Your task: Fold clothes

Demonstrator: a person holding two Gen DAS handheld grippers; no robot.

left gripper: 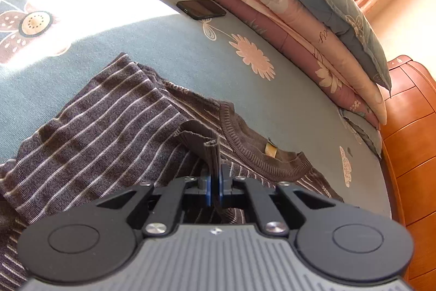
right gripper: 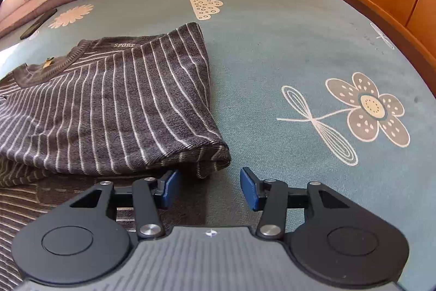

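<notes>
Left wrist view shows the brown striped sweater (left gripper: 109,127) lying on the blue flowered bedsheet (left gripper: 177,53), its ribbed cuff (left gripper: 204,143) standing up pinched between the clenched pads of the left gripper (left gripper: 215,190), just in front of the neckline with its small yellow tag (left gripper: 271,149). In the right wrist view the same sweater lies with one sleeve folded across its body, and the right gripper (right gripper: 209,188) hovers beside the folded corner with its blue pads (right gripper: 249,188) apart and bare sheet between them. Farther out are a dark phone (left gripper: 201,9), folded pink quilts (left gripper: 286,26), a blue pillow (left gripper: 332,10) and an orange wooden headboard (left gripper: 408,132).
</notes>
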